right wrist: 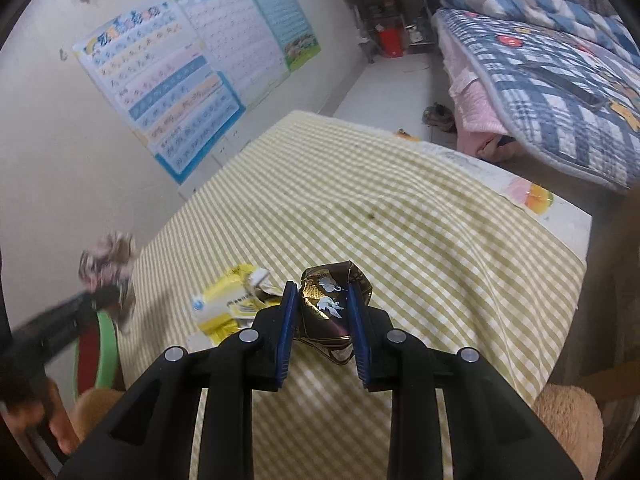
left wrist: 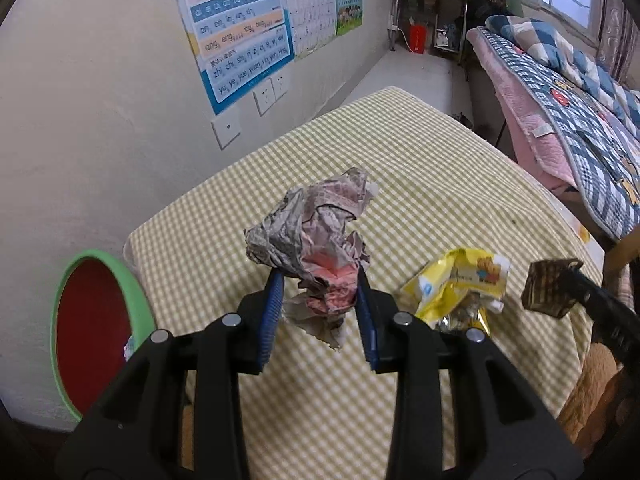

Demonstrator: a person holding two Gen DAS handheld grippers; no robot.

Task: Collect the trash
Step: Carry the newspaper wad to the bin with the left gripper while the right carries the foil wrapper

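Pinching trash, both grippers.
Left gripper (left wrist: 320, 300) fingers clamp crumpled grey-pink printed paper wad (left wrist: 312, 240); right gripper (right wrist: 322, 312) fingers squeeze dark foil wrapper (right wrist: 326, 304), white birds printed.

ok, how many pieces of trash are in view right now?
3. A crumpled paper ball held in the left hand-held gripper, a dark foil wrapper held in the right hand-held gripper, and a yellow wrapper lying on the checked tablecloth. The bin may hide more.

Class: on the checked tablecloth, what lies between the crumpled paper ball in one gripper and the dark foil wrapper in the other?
A crumpled yellow snack wrapper, seen in both wrist views.
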